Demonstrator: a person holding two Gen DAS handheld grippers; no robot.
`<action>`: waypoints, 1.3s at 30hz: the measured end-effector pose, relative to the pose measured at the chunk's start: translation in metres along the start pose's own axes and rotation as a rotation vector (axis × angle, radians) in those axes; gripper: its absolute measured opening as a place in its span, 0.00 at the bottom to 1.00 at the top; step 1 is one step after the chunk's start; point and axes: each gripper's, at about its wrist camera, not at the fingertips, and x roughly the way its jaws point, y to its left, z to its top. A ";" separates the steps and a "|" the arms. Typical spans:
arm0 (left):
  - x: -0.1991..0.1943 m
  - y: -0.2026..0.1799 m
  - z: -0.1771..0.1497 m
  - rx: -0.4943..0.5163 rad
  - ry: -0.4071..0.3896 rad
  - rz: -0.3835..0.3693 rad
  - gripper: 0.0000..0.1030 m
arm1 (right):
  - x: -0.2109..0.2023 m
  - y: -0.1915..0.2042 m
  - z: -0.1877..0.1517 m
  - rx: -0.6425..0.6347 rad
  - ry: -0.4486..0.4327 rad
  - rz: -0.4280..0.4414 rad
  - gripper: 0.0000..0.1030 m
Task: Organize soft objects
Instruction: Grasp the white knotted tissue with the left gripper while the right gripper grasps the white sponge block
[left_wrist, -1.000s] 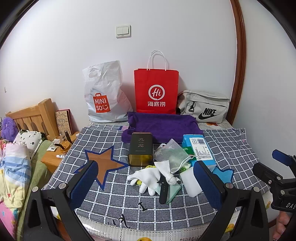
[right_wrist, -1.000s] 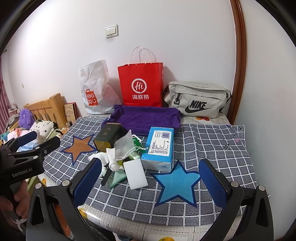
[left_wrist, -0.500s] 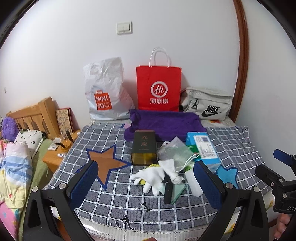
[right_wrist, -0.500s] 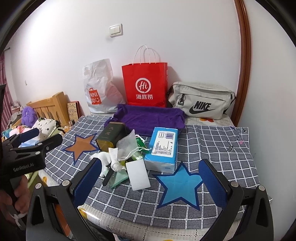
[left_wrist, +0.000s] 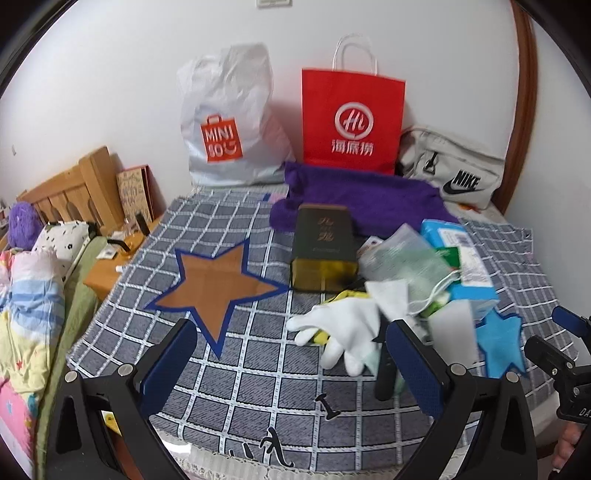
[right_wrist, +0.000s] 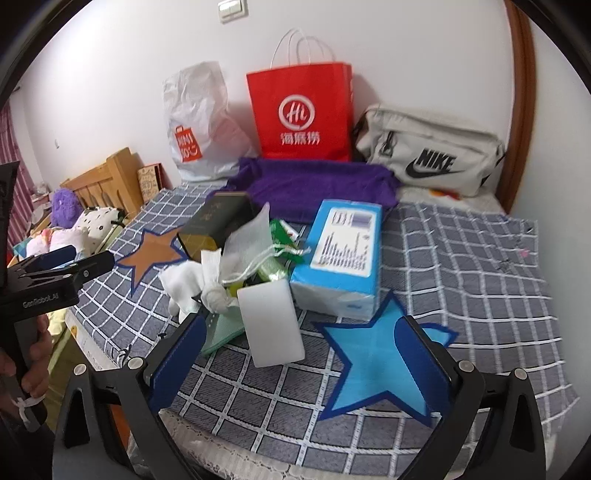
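Both grippers hover at the near edge of the checked cloth (left_wrist: 236, 373), fingers spread wide, nothing between them. The left gripper (left_wrist: 291, 363) has the white glove (left_wrist: 343, 325) just beyond its right finger (left_wrist: 413, 369), beside the brown star (left_wrist: 214, 284). The right gripper (right_wrist: 301, 363) frames the white sponge block (right_wrist: 271, 325), which lies just past its left finger (right_wrist: 177, 358), with the blue tissue pack (right_wrist: 341, 258) farther off and the blue star (right_wrist: 376, 365) near its right finger. The purple towel (right_wrist: 314, 186) lies far, before the red bag (right_wrist: 299, 110)

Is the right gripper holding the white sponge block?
No. The right gripper is open and empty, and the white sponge block lies on the checked cloth.
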 end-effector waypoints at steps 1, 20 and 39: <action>0.005 0.000 -0.001 0.000 0.008 -0.002 1.00 | 0.007 0.001 -0.001 -0.013 0.005 0.007 0.98; 0.041 -0.037 -0.009 0.107 0.046 -0.237 0.96 | 0.101 0.002 -0.022 -0.053 0.168 0.171 0.50; 0.073 -0.086 -0.010 0.207 0.137 -0.289 0.51 | 0.080 -0.057 -0.046 0.026 0.215 0.068 0.50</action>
